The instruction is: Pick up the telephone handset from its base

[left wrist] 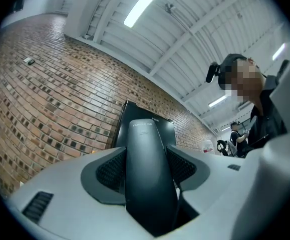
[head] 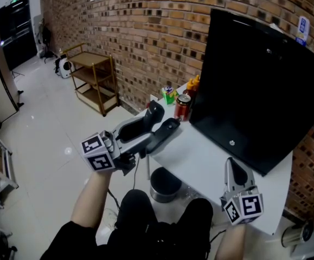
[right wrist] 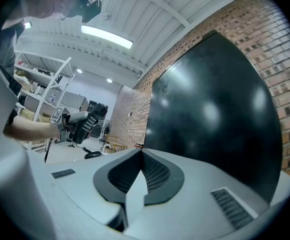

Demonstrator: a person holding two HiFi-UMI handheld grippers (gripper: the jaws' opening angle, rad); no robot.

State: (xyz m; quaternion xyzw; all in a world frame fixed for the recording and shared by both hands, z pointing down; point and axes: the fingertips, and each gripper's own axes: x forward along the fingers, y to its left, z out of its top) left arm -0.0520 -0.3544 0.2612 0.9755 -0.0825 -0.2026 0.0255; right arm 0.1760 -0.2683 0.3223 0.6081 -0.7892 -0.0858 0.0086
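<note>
Left gripper view: your left gripper [head: 148, 131] clamps the telephone handset [left wrist: 146, 169] mid-body, in the air left of the table [head: 211, 156]; likely light, rigid, slick plastic, so keep that central grip; right gripper [head: 234, 169] closed, empty.

Left gripper [head: 160, 125] grips handset [head: 137, 127] beside table [head: 208, 164].

Black handset [left wrist: 147, 169]; white tabletop [head: 211, 164]; red can [head: 182, 108]; black panel [head: 260, 85]; brown brick wall [head: 146, 26] with pale mortar lines; light wooden shelf [head: 94, 80]; white floor [head: 43, 129].
</note>
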